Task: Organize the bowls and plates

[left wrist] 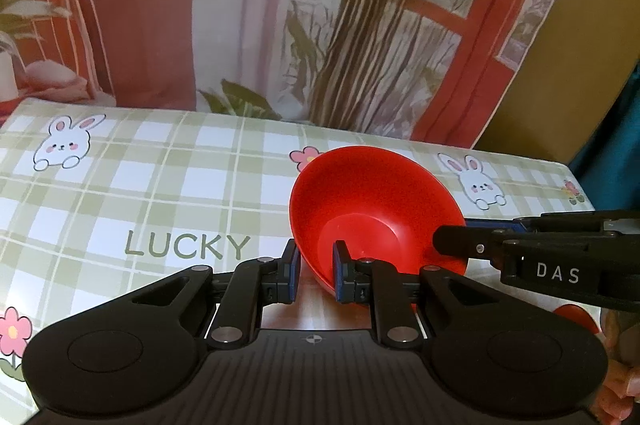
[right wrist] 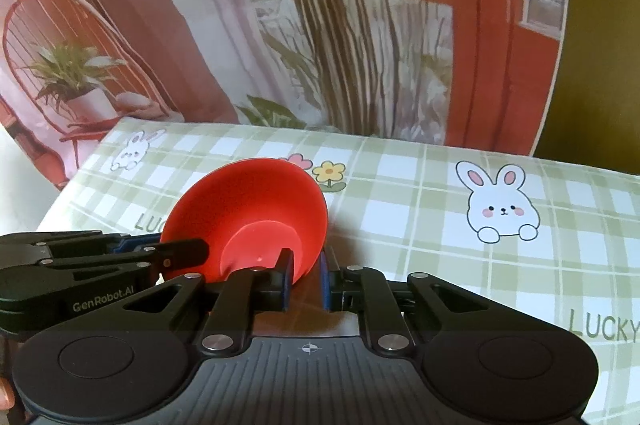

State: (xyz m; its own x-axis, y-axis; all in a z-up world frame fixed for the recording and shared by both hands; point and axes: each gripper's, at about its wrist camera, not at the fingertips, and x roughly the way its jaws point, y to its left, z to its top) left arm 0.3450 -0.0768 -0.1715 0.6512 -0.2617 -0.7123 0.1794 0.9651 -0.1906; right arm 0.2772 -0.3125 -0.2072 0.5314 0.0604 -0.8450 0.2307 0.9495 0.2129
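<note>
A red bowl [left wrist: 376, 213] is held tilted above the worktop [left wrist: 160, 193], which is covered by a green-and-white checked cloth printed with rabbits, flowers and the word "LUCKY". The bowl is gripped from two sides at once. In the left wrist view, the near rim of the bowl is pinched between the blue-padded fingers [left wrist: 295, 275] of the left gripper [left wrist: 316, 275], one finger inside the bowl and one outside. The right gripper [left wrist: 452, 245] is seen entering from the right, closed on the bowl's right edge. In the right wrist view, the bowl's wall is likewise pinched between the right gripper's fingers [right wrist: 325, 283], and the left gripper [right wrist: 188, 251] is seen clamped on the bowl's left edge. A printed fabric backdrop [right wrist: 340, 25] is hung just behind the worktop.
</note>
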